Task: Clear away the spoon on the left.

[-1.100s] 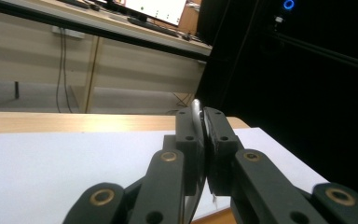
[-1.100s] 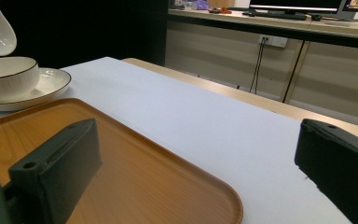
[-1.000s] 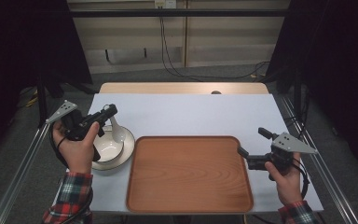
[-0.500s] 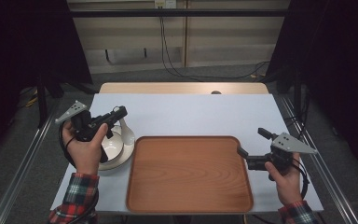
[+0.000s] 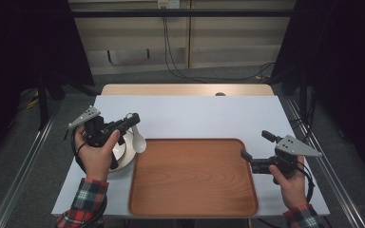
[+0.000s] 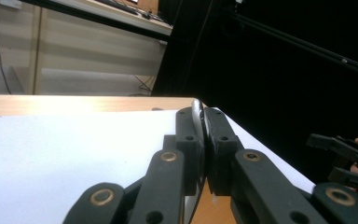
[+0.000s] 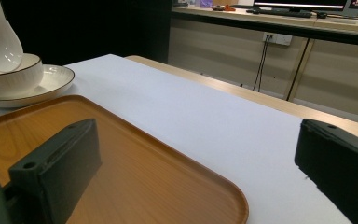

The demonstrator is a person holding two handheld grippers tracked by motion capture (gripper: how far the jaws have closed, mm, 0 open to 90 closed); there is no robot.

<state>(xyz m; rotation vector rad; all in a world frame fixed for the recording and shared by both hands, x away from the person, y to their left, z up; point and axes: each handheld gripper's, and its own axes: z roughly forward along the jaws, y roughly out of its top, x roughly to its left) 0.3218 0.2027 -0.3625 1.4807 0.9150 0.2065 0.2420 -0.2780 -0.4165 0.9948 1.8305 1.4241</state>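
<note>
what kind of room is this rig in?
Most likely a lab or recording booth, not a kitchen: black curtains flank the table, metal rails run along its sides, and cables hang from a wall socket behind.

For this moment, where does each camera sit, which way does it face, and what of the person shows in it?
High view: above the person's side, looking forward and down on the table; both forearms, left tool and right tool show.
Left gripper view: rides the left tool, looking along jaws shut on the white spoon.
Right gripper view: rides the right tool, jaws open over the wooden tray.
Shared: the right gripper view and the high view both show the bowl.
</note>
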